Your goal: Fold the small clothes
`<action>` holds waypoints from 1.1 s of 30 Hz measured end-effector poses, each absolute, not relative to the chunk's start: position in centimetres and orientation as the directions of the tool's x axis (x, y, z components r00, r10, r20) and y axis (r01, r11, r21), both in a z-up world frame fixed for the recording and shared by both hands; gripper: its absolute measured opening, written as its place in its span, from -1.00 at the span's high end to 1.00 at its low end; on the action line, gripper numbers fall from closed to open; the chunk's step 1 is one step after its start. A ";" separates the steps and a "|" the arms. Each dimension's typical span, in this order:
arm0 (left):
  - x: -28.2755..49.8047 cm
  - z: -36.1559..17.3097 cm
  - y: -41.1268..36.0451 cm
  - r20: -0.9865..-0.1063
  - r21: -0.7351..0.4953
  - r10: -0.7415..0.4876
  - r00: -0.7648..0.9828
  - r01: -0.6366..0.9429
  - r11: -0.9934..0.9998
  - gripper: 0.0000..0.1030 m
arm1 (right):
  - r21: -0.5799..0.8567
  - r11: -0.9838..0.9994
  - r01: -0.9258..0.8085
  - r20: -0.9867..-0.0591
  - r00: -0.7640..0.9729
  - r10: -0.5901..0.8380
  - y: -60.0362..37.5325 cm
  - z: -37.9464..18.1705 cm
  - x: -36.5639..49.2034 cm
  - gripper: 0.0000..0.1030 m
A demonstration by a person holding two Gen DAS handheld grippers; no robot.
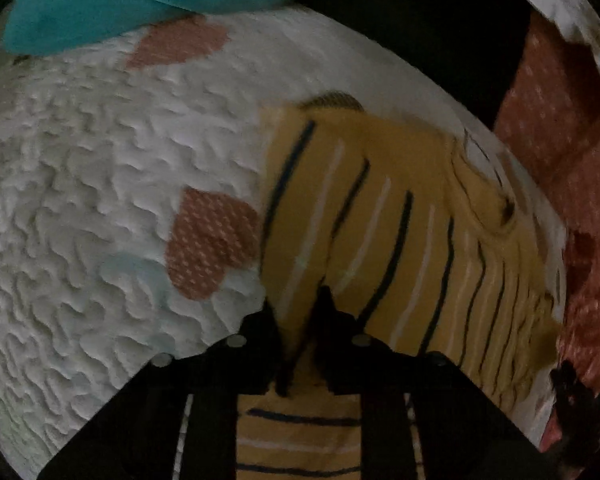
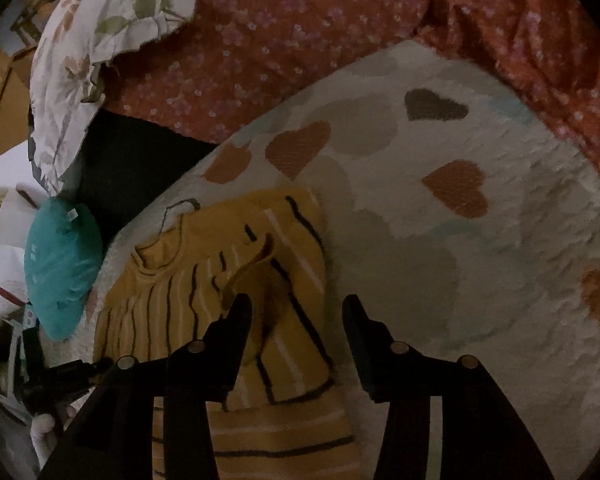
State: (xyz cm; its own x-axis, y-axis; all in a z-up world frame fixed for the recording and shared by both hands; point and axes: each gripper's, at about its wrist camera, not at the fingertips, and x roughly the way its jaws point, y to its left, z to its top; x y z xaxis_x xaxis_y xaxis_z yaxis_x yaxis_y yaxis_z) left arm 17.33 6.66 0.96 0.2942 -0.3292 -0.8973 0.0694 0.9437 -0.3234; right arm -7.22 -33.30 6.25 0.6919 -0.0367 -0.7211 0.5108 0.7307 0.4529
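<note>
- Two hand-held grippers work over a white textured blanket [image 2: 480, 240] with heart patches, spread on a red floral bedsheet [image 2: 300, 40].
- A small yellow striped garment [image 2: 204, 280] lies near the blanket's left edge in the right wrist view, partly folded, with one flap raised in a ridge along its middle.
- The left gripper [image 1: 296, 312] has its jaws pressed together on a fold of the yellow striped garment [image 1: 380, 208]; the cloth runs up between the fingers and back under the gripper.
- The right gripper [image 2: 296, 308] has its jaws apart. Its left finger sits over the garment beside the raised flap, its right finger over bare blanket; nothing is clamped between them.
- A teal cloth [image 2: 60, 268] lies at the blanket's edge just beside the garment's neckline.
- A white leaf-print pillow [image 2: 100, 40] rests on the bedsheet, well apart from the garment.
</note>
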 end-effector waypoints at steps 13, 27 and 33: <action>17.1 2.4 10.1 -0.908 -0.291 -0.265 0.326 -0.035 0.956 0.34 | 0.338 0.850 0.404 -0.703 0.709 -0.058 -30.1 5.8 -1.8 0.20; 10.2 2.0 15.3 -0.926 -0.238 -0.232 0.298 0.015 0.971 -0.10 | 0.445 0.674 0.590 -0.801 0.599 0.006 -34.2 2.7 -6.7 0.13; 4.1 0.2 16.6 -0.912 -0.311 -0.315 0.261 0.058 0.949 -0.10 | 0.630 0.552 0.546 -0.753 0.602 0.264 -31.2 0.1 -12.3 0.07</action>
State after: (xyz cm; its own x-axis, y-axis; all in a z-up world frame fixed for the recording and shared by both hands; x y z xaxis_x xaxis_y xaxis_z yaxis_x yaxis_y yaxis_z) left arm 4.11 16.55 0.20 0.2612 -0.3151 -0.9124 0.0582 0.9486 -0.3110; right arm -12.31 -31.23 0.11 0.6023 0.2643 -0.7532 0.5459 0.5520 0.6303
